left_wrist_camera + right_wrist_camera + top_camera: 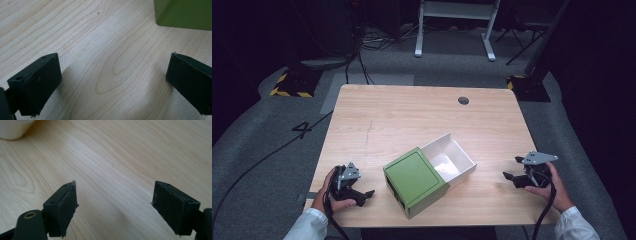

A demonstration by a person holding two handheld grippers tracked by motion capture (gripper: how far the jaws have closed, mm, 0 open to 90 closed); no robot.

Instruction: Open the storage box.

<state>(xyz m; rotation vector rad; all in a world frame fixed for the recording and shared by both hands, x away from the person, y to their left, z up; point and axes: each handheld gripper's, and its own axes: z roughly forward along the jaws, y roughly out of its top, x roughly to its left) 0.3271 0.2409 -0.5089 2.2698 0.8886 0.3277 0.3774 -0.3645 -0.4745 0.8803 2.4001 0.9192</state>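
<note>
High view: green box (pixel 414 181) with white drawer (pixel 451 161) pulled out, mid-counter (pixel 412 115). Left claw (pixel 362 196) and right claw (pixel 512 177) flank it, jaws apart, empty. Bare wood between.

So there's a green box (pixel 414 181) sitting lower centre of the high view, turned at an angle on the wood. Its white inner drawer (pixel 449 159) is slid out toward the upper right, open on top, with something pale and glossy lying inside, hard to tell what.

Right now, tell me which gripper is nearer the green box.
Left. The left gripper sits just beside the green box, apart from it. The right gripper is farther off, beyond the white drawer.
</note>
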